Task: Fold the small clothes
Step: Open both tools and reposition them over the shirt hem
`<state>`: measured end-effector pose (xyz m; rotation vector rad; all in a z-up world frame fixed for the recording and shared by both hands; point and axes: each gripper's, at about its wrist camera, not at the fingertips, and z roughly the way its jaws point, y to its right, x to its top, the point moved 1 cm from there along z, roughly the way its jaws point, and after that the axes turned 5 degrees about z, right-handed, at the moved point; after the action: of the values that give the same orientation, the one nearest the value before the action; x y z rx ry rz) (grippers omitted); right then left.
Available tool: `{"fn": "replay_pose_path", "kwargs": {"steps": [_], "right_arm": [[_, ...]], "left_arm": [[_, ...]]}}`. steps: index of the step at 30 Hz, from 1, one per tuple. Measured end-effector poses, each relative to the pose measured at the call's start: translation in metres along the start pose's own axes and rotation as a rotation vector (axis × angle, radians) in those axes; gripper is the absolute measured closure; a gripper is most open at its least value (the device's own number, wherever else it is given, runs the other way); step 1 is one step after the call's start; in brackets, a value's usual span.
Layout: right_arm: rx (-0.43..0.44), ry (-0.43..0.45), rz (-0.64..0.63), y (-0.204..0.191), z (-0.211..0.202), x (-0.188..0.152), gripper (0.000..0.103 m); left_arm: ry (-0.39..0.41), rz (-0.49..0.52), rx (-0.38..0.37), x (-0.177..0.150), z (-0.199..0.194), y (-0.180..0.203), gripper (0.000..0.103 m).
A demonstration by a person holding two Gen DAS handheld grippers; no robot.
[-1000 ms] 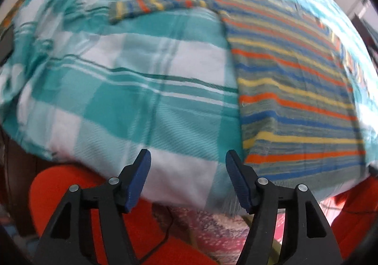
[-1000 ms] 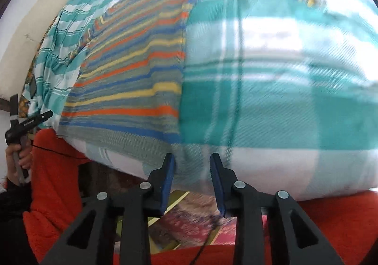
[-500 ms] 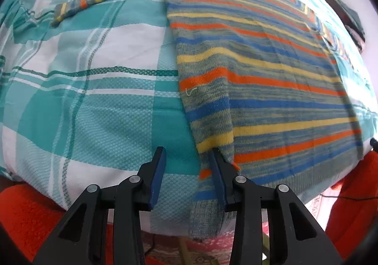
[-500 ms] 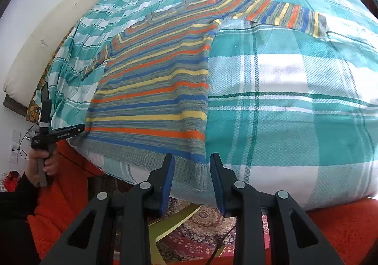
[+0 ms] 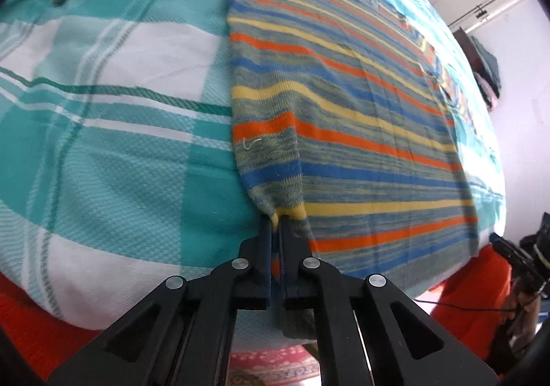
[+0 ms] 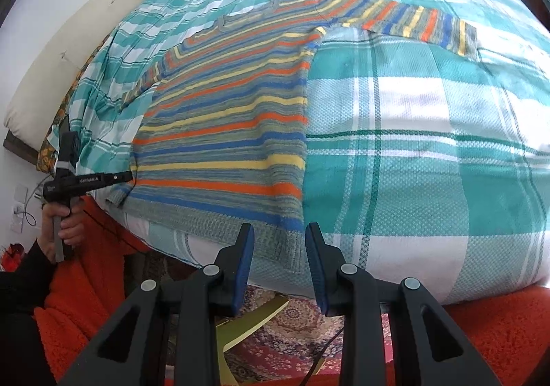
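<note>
A knit sweater (image 5: 361,131) with orange, yellow and blue stripes lies flat on the bed, sleeves spread out. My left gripper (image 5: 275,224) is shut on the sweater's side edge near the hem, and the pinched cloth puckers up into the jaws. In the right wrist view the same sweater (image 6: 233,131) shows, with the left gripper (image 6: 125,177) at its far bottom corner. My right gripper (image 6: 279,248) hangs just in front of the other bottom corner. Its jaws stand apart, the hem showing between them without the pads pressing on it.
The teal and white checked bed cover (image 6: 429,162) rounds down over the bed's front edge. A cream cushion (image 6: 86,28) runs along the far left side. A person's hand (image 6: 65,231) and red fleece (image 6: 86,282) are at the left. A patterned rug (image 6: 292,334) lies below.
My left gripper came down over the bed to the sweater's side edge, and its jaws went from wide apart to shut on the knit. The right gripper's jaws kept the same gap.
</note>
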<state>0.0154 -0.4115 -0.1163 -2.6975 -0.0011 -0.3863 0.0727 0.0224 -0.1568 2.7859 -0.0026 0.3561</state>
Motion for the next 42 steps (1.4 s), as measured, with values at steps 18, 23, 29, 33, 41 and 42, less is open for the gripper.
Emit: {"fn": "replay_pose_path", "kwargs": {"steps": [18, 23, 29, 33, 41, 42], "right_arm": [[-0.014, -0.001, -0.1, -0.024, 0.0, 0.012, 0.072], [0.077, 0.016, -0.167, -0.052, 0.023, 0.03, 0.072], [-0.025, -0.186, -0.114, -0.024, 0.087, 0.003, 0.071], [0.01, -0.18, -0.065, -0.014, 0.079, -0.008, 0.071], [0.097, -0.235, -0.044, -0.001, 0.047, 0.018, 0.07], [0.104, -0.195, -0.042, 0.005, 0.034, 0.033, 0.069]], "left_arm": [[-0.019, 0.029, 0.429, 0.001, -0.03, -0.015, 0.089], [0.18, 0.059, 0.346, 0.01, -0.062, 0.021, 0.078], [-0.107, 0.172, 0.369, -0.015, 0.023, 0.031, 0.09], [-0.116, 0.249, 0.45, -0.02, 0.022, 0.044, 0.089], [0.178, 0.219, 0.475, 0.008, -0.053, 0.074, 0.031], [0.228, 0.214, 0.456, 0.016, -0.059, 0.079, 0.028]]}}
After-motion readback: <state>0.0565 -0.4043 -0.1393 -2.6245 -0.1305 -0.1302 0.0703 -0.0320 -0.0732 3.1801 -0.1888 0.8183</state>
